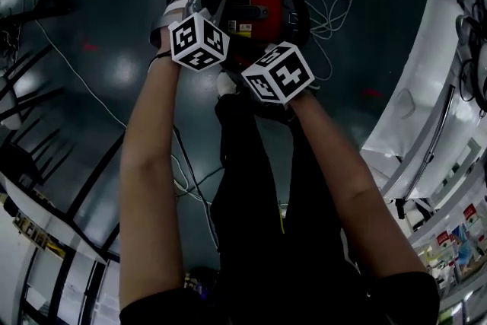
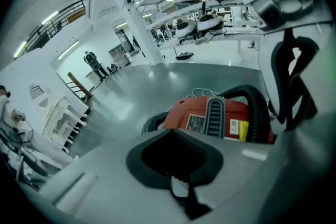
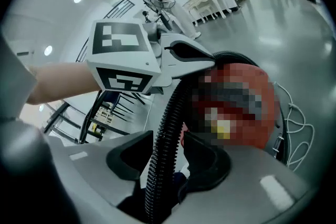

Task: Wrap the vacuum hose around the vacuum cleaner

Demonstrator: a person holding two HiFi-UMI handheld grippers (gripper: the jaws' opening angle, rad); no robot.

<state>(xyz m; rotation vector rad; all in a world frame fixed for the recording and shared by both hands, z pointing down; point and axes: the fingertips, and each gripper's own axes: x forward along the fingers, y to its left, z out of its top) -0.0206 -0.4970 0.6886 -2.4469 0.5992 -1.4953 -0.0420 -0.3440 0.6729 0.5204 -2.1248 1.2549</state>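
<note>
The red vacuum cleaner [image 1: 251,0] sits at the upper centre of the head view, and the black hose [image 1: 302,7] already curves round its right side. The right gripper [image 3: 168,160] is released: its jaws stand apart, with the hose running loosely between them at the lower centre of its view. The left gripper [image 2: 176,160] is clenched on nothing. We judge the wrap partly done. We cannot see how much hose is left to lay round.
</note>
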